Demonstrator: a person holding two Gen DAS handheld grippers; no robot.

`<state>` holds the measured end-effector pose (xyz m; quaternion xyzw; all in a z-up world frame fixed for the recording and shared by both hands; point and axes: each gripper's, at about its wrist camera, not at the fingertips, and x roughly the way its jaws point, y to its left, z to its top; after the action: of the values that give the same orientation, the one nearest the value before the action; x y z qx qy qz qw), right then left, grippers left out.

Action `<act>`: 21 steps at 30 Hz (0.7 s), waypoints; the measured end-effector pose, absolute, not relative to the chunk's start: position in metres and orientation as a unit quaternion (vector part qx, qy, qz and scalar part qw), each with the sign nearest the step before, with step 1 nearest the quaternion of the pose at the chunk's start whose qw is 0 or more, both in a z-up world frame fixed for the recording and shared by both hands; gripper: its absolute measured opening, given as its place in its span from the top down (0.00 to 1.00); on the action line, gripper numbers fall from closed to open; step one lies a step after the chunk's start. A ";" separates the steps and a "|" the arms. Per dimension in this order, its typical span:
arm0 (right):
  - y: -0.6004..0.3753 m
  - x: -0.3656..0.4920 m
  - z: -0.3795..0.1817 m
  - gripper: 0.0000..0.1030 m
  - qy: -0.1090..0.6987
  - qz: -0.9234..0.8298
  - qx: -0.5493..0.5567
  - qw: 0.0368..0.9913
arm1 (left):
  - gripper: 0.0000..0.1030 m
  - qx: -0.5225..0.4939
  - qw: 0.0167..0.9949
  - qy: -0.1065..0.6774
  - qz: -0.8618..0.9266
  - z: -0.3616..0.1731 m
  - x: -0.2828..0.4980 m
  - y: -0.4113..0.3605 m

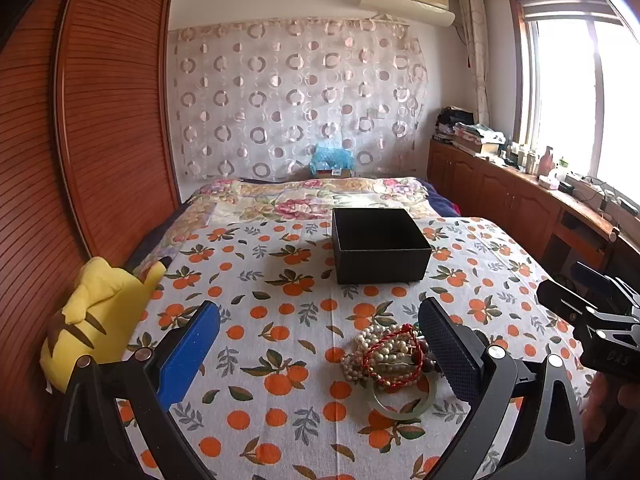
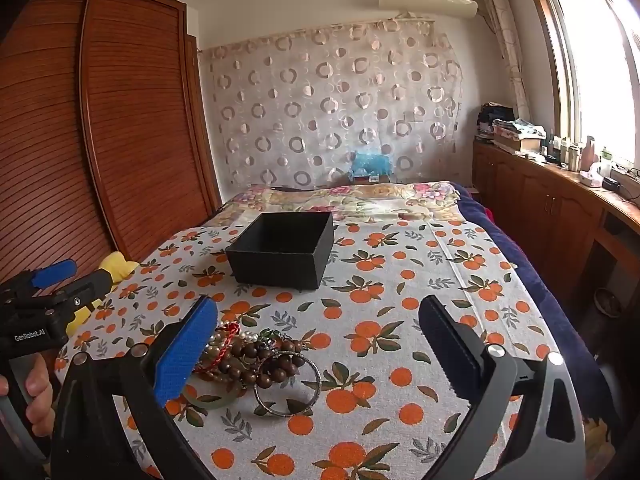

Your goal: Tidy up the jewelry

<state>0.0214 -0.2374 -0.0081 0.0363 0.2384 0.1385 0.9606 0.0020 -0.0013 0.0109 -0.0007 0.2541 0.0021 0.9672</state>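
Plainly, from the left wrist, the left gripper (image 1: pixel 320 344) stands wide and empty, the jewelry pile (image 1: pixel 386 354) touching its right finger: tangled, slippery bead strings, best pinched at one loop. From the right wrist, the right gripper (image 2: pixel 316 344) gapes empty too, a stiff metal bangle (image 2: pixel 288 384) lying just inside its left finger, the black box (image 2: pixel 282 250) beyond.

In the left wrist view the left gripper's right finger (image 1: pixel 444 348) hides the right part of the jewelry pile (image 1: pixel 384 354), so the beads behind it cannot be told, and the green bangle (image 1: pixel 400 406) is partly covered. In the right wrist view the right gripper's blue pad (image 2: pixel 184 354) covers the left part of that pile, and the hand (image 2: pixel 38 394) is cut off by the left edge. The black box (image 2: pixel 282 254) shows only dark inside, and the small things on the far right counter (image 2: pixel 576 184) are too small to tell.
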 end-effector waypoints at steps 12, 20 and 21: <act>-0.237 0.022 -0.008 0.02 0.239 0.139 0.037 0.960 | 0.07 0.000 0.967 0.253 0.001 0.020 0.004 -0.002; -0.237 0.021 -0.008 0.02 0.239 0.139 0.037 0.960 | 0.07 -0.001 0.968 0.251 0.002 0.015 0.000 -0.003; -0.237 0.021 -0.008 0.02 0.239 0.139 0.037 0.960 | 0.07 0.000 0.968 0.251 0.002 0.013 -0.001 -0.003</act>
<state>0.0212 -0.2370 -0.0081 0.0366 0.2391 0.1393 0.9603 -0.0006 -0.0029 0.0128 0.0004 0.2510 0.0020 0.9680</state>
